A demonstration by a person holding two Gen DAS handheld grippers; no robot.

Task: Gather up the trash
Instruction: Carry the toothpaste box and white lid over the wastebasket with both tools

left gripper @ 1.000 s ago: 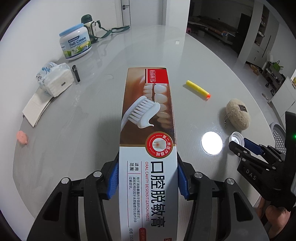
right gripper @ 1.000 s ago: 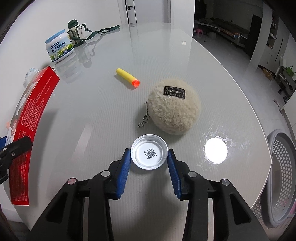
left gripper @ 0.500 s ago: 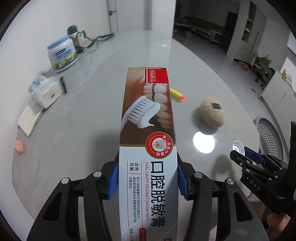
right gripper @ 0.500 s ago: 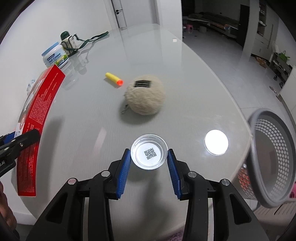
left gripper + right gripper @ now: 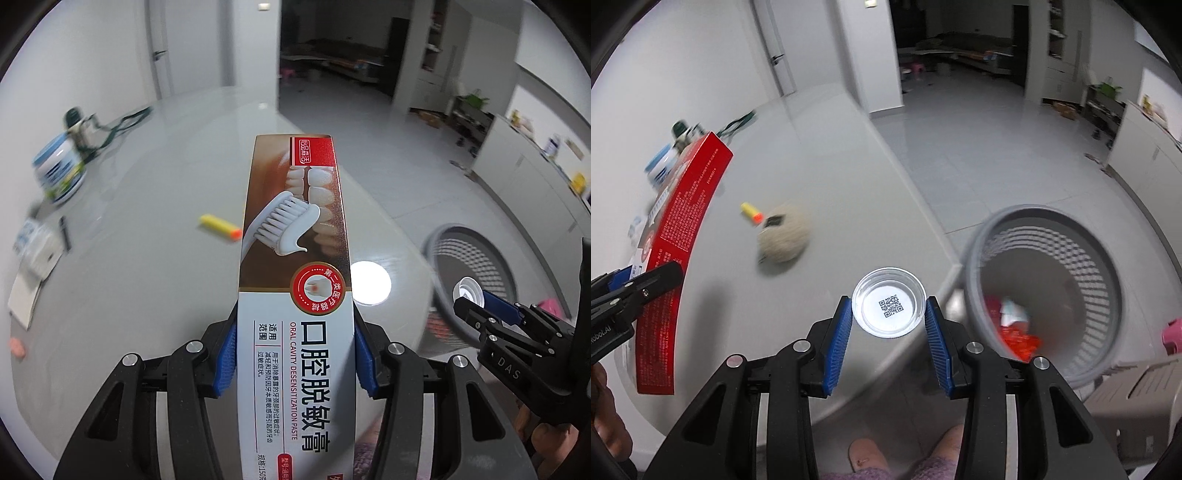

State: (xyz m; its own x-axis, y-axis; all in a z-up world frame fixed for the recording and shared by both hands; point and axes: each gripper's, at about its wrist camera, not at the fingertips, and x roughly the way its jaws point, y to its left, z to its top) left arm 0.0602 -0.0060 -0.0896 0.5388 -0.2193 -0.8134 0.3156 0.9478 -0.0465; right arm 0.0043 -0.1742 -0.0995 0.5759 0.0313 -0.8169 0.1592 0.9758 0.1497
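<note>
My left gripper [image 5: 294, 354] is shut on a long toothpaste box [image 5: 295, 295], held above the white table; the box also shows in the right wrist view [image 5: 679, 258]. My right gripper [image 5: 889, 325] is shut on a small clear round lid [image 5: 889, 307] with a QR code, held over the table's edge. This lid also shows in the left wrist view [image 5: 467, 293]. A grey perforated waste basket [image 5: 1052, 295] stands on the floor just right of the table, with red and white trash inside; it also shows in the left wrist view [image 5: 476, 266].
On the table lie a yellow foam dart [image 5: 219, 227], a beige plush ball [image 5: 783, 240], a Full Cream tub [image 5: 59, 173], a tissue pack [image 5: 37, 251] and papers [image 5: 24, 302]. A beige stool [image 5: 1137, 391] stands by the basket. My feet [image 5: 868, 454] are below.
Both grippers have lifted and swung right toward the basket, carrying the box and the lid. The basket has come into fuller view; the table items have slid left.
</note>
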